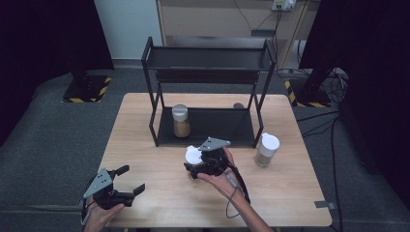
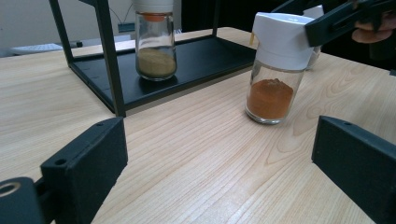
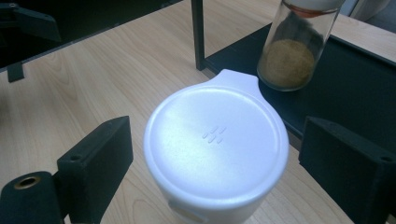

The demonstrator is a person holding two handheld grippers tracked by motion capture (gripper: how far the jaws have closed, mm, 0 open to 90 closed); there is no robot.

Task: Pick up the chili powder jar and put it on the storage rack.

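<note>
A glass spice jar (image 1: 193, 155) with a white flip cap and orange powder (image 2: 271, 98) stands on the wooden table (image 1: 290, 193) in front of the black rack (image 1: 208, 58). My right gripper (image 1: 195, 163) hangs over it, open, one jaw on each side of the white cap (image 3: 215, 140) with a gap on both sides. My left gripper (image 1: 132, 179) is open above the table's front left with nothing between its jaws (image 2: 219, 154). A second jar (image 1: 181, 121) of tan powder stands on the rack's lower shelf (image 3: 355, 93).
A third white-capped jar (image 1: 266, 149) stands on the table to the right of the rack. The rack's front posts (image 2: 109, 60) rise close behind the orange jar. Bare table lies between the two grippers and along the front edge.
</note>
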